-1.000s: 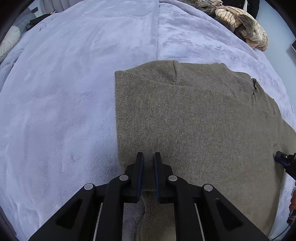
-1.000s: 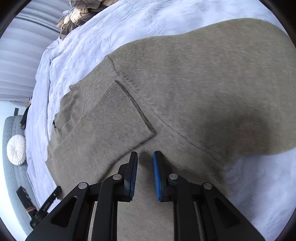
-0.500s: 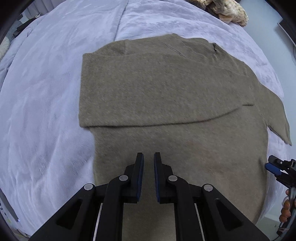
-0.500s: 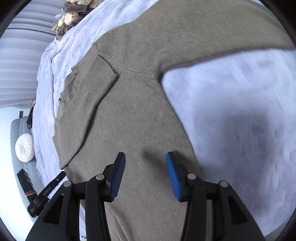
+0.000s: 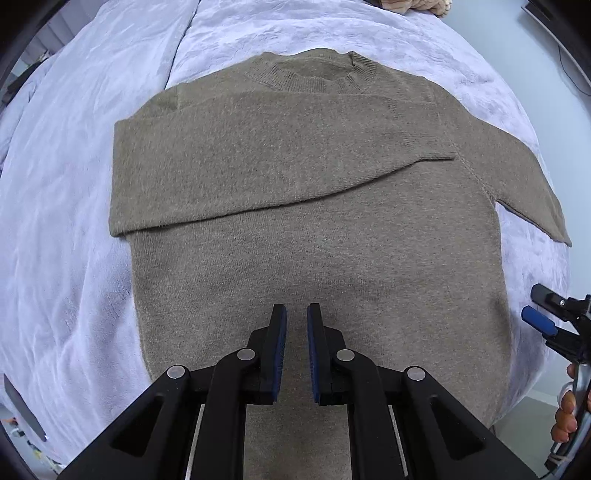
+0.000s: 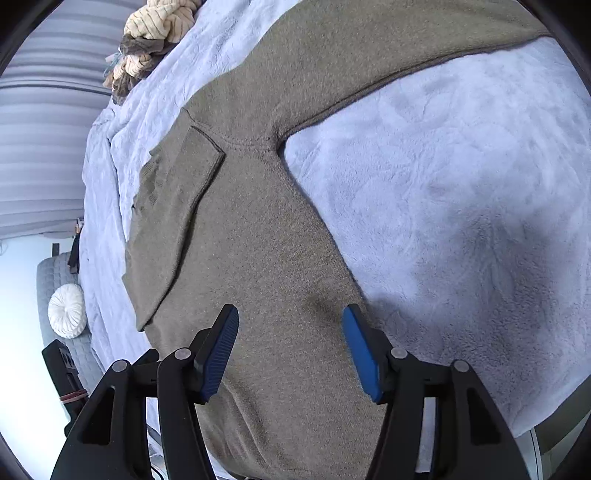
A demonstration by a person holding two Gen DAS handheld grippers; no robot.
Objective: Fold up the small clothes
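An olive-brown knit sweater (image 5: 314, 229) lies flat on a pale lavender plush blanket (image 5: 66, 206). Its left sleeve (image 5: 258, 158) is folded across the chest; the other sleeve (image 5: 517, 173) stretches out to the right. My left gripper (image 5: 296, 325) hovers above the sweater's lower middle, its jaws nearly together and holding nothing. My right gripper (image 6: 290, 332) is open wide and empty above the sweater (image 6: 258, 258) at its right side edge. It also shows in the left wrist view (image 5: 546, 317) at the right.
A heap of beige and brown striped clothes (image 6: 155, 33) lies at the far end of the blanket. A grey sofa with a round white cushion (image 6: 66, 310) stands beyond the blanket's left side. The blanket (image 6: 461, 184) is bare right of the sweater.
Both grippers have pulled back from the sweater. The left one let go of the sleeve, now folded across the chest. The right gripper has opened wide.
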